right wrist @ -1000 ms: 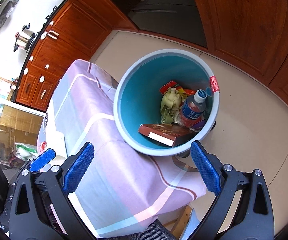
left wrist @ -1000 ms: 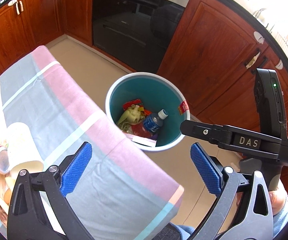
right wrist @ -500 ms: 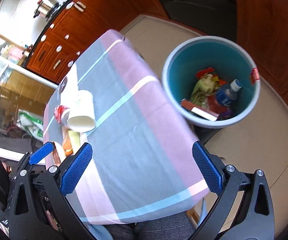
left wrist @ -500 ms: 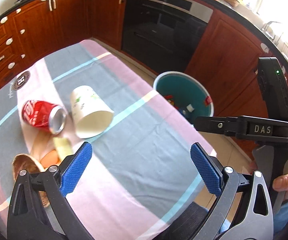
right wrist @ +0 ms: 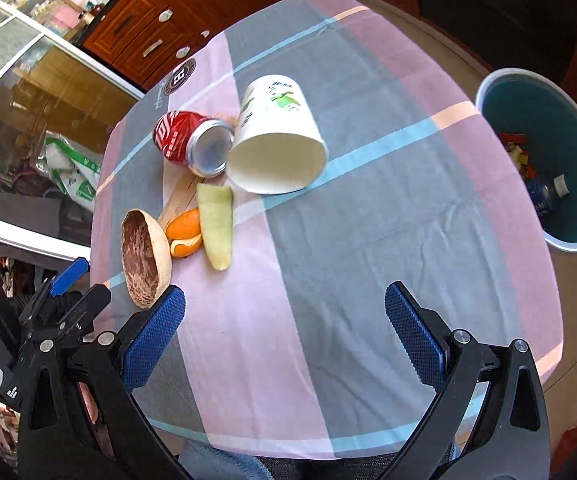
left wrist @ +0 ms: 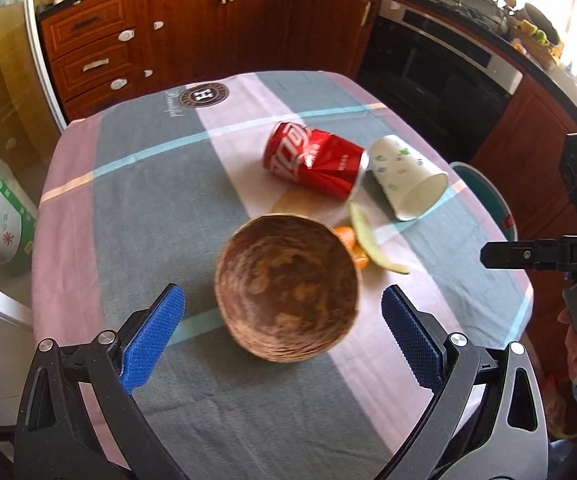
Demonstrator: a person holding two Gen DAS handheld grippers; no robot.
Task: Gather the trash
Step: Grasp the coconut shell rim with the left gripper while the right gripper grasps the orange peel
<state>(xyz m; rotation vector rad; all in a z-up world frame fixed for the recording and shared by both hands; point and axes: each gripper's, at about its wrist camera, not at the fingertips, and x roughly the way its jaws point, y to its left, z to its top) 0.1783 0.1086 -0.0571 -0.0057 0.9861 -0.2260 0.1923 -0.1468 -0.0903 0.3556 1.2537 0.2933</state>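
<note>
both grippers hang above the tabletop (right wrist: 368, 240) with nothing in them: the left gripper (left wrist: 282, 340) has its jaws wide apart, framing the brown bowl (left wrist: 288, 288) just ahead, and the right gripper (right wrist: 284, 340) has its jaws equally spread over bare cloth nearer the bin (right wrist: 544, 160).

the trash lies in one cluster toward the tabletop's far left. the red can (right wrist: 190, 142) is on its side, its top touching the tipped paper cup (right wrist: 276, 140). in front of them a pale peel (right wrist: 216, 226) lies just beside an orange piece (right wrist: 184, 232), which rests against the bowl. the bin stands on the floor off the right edge, already holding a bottle and wrappers.

with each item lying flat and exposed, either gripper could likely close across the can or cup; the peel, being thin, looks harder to pinch.
</note>
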